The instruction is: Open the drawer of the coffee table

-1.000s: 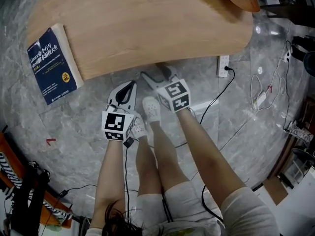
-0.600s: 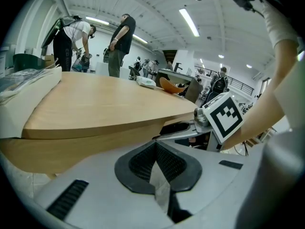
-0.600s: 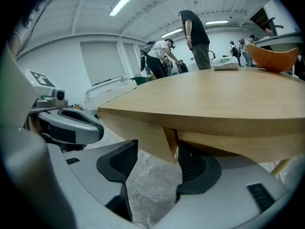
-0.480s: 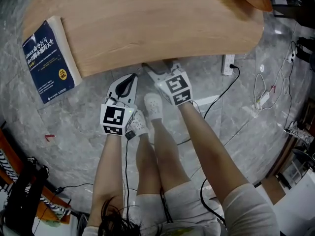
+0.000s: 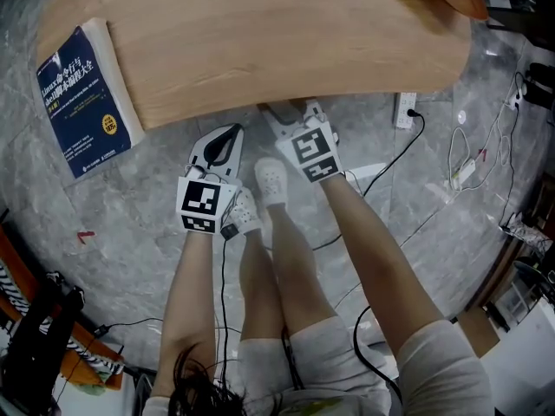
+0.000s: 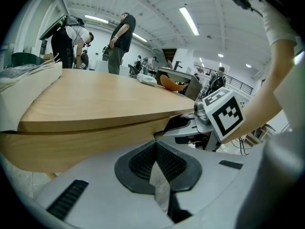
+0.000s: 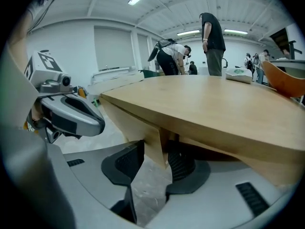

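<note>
A blue book (image 5: 78, 102) lies at the left end of the surface (image 5: 286, 33). The left gripper (image 5: 231, 135), closed and empty, hangs just off the surface's near edge. The right gripper (image 5: 290, 118) reaches under that edge. Its jaws have just been closing and now pinch the drawer front (image 7: 155, 149) beneath the surface.

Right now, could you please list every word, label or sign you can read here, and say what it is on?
"Linux命令行与shell脚本编程大全": title on the blue book cover.
Book's smaller print and yellow badge: too small to read.
Marker cubes: square patterns only, no words.
</note>
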### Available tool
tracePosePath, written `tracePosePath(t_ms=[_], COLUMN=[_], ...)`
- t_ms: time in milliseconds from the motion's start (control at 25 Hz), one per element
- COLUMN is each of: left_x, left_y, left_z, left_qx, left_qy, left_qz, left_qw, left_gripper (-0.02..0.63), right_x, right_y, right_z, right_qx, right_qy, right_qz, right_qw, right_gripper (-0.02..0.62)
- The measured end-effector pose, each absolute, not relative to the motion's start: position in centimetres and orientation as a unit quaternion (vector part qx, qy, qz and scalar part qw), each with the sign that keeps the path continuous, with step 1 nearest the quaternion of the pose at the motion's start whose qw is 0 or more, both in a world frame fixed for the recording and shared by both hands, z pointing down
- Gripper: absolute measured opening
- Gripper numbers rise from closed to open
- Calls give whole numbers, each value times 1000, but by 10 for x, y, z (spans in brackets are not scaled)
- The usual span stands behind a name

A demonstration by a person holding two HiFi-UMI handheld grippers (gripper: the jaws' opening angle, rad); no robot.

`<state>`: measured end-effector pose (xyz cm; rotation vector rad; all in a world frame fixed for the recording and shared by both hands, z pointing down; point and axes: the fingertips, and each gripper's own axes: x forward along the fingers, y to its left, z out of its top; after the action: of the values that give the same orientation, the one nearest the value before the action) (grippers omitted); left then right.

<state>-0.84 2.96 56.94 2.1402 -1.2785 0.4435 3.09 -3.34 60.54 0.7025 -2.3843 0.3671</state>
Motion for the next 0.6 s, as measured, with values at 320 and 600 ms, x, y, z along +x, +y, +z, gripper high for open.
tracePosePath(t_ms=[320, 600], left_x=[-10, -15], left_y=[36, 32], left_z=[569, 567], left_qx=[804, 804], left_qy=[-480, -481], left_qz=[172, 172], left_qw=[305, 304], left_gripper=[9, 9], right_x=[32, 32], right_y=[-30, -29], right_z=[605, 605], right_qx=[274, 270], right_qy=[-896, -894], right_qz=[147, 144], right_qw=[316, 326], right_gripper=[160, 153])
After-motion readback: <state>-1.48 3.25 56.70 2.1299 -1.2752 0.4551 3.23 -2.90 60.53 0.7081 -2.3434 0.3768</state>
